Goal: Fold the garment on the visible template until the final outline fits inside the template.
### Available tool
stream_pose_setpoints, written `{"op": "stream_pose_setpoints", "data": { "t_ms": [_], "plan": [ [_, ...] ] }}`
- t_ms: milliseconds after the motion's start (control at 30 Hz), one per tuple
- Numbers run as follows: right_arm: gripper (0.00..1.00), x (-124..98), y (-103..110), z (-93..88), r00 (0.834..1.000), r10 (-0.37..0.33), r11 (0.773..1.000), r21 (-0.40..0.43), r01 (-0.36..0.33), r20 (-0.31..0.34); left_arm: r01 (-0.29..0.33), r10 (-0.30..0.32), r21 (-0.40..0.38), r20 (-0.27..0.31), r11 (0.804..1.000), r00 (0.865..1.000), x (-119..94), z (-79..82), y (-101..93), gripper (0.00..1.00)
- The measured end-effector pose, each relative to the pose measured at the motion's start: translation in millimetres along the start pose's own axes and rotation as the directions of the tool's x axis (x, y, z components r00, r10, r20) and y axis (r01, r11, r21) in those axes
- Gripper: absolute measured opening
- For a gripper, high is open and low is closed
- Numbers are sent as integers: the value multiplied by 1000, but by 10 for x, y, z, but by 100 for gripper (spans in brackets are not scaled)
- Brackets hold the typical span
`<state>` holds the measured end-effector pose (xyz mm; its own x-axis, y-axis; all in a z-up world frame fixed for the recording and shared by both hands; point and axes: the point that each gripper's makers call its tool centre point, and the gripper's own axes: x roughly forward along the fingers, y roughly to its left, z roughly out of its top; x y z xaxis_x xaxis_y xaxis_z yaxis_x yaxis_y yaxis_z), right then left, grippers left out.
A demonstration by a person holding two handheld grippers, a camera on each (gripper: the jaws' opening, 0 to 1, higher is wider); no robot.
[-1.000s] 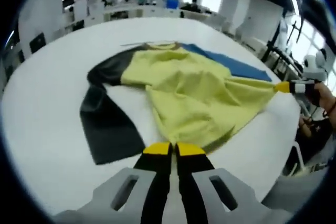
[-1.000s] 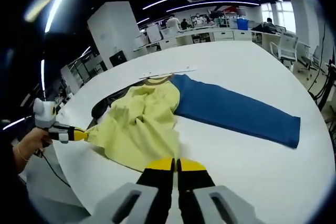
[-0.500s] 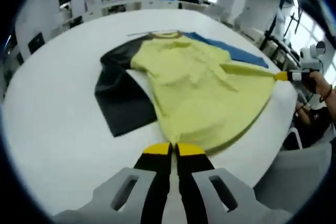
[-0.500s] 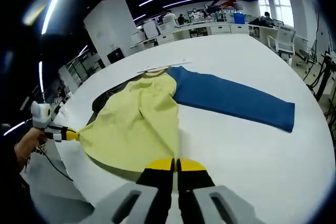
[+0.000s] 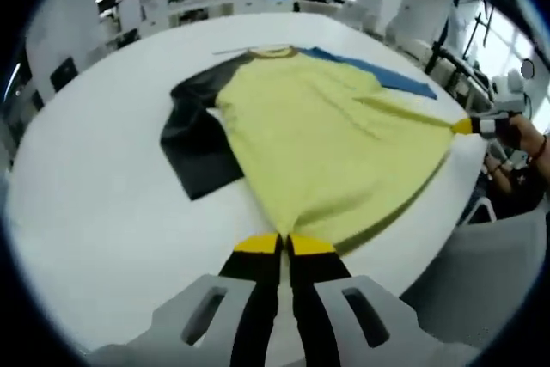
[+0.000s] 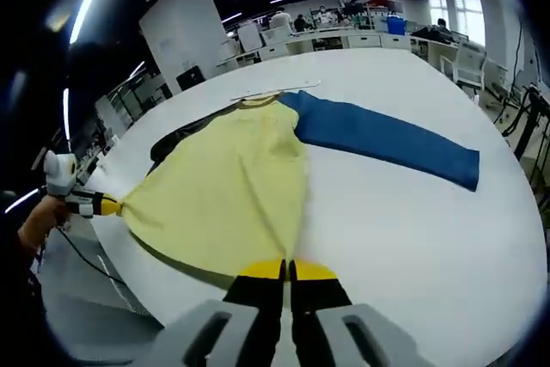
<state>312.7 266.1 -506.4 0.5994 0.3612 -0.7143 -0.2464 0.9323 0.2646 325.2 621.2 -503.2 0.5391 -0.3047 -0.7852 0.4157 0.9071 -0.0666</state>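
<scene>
Left gripper view shows the garment [image 5: 331, 139] spread flat on the white table [image 5: 94, 178], its yellow body toward us, the black sleeve [image 5: 198, 139] on the left and the blue sleeve [image 6: 378, 135] on the far right. The left gripper [image 5: 284, 244] and the right gripper [image 6: 287, 271] each have the jaws pressed together on a hem corner. We judge the cloth soft and light, so corners are the best hold. Compared with one second ago, the wrinkles are pulled out.
</scene>
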Motion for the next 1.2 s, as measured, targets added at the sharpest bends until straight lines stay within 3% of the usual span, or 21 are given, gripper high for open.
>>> {"op": "stream_pose_setpoints", "data": {
  "t_ms": [233, 833, 1200],
  "plan": [
    [0, 58, 75, -238, 999, 10, 1000, 19, -10, -39, -13, 13, -9, -36, 1000, 999, 12, -143, 90, 0],
    [0, 72, 36, -320, 997, -35, 999, -11, 34, -75, 11, -14, -32, -116, 999, 993, 65, -381, 43, 0],
    [0, 106, 36, -364, 994, -47, 998, -37, 44, -95, -12, 9, -25, -142, 1000, 990, 60, -477, 66, 1]
  ]
}}
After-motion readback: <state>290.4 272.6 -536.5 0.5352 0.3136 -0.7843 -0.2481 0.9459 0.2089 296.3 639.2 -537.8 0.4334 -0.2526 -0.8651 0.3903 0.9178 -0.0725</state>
